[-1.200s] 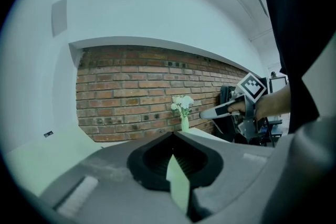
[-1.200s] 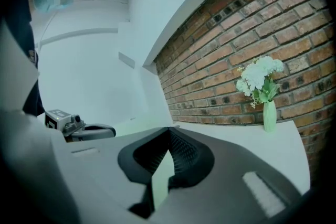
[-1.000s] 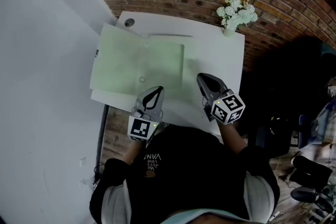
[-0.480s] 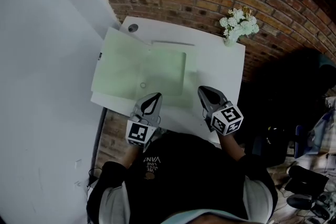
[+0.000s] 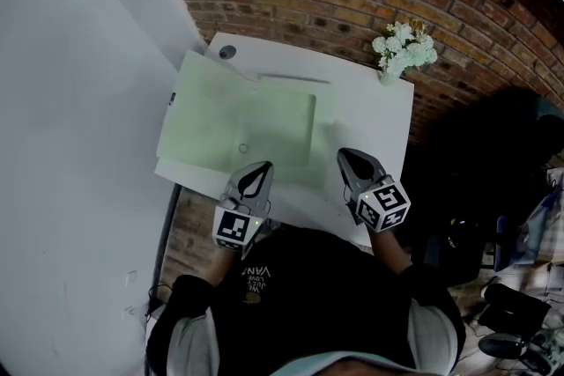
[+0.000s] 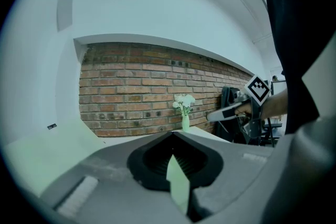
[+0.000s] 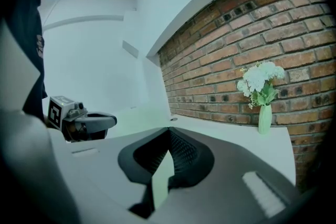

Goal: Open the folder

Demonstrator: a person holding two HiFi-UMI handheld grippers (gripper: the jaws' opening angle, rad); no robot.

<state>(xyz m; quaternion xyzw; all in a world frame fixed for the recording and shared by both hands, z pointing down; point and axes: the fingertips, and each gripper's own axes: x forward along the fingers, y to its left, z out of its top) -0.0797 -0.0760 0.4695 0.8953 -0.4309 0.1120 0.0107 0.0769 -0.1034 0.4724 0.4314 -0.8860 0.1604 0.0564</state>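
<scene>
Very little is changing at this moment: the white table is sitting slightly lower in the head view than a second ago, which is reading as the camera drifting rather than anything being moved. The pale green folder is staying spread flat on the table, straight ahead of both pairs of jaws and stretching well out to the left of the left pair. With its inner pocket and its snap button facing up, the folder is looking already open. So I am judging the task done, with both hands simply waiting at the near edge. The left gripper is keeping its tip over the folder's near edge, with the button just ahead and slightly left of it. Its jaws are meeting tip to tip, fully closed. In its own view a pale green sliver is showing through the slot behind the tips, which I am taking for the folder's surface seen through the gap and not a sheet being pinched. The right gripper is holding near the folder's right edge, its jaws likewise closing to a point with only a pale strip showing behind them and nothing gripped. Whether either tip is touching the folder or the table is not showing. The small vase of white flowers is standing far ahead and to the right of the right jaws, at the table's back corner
</scene>
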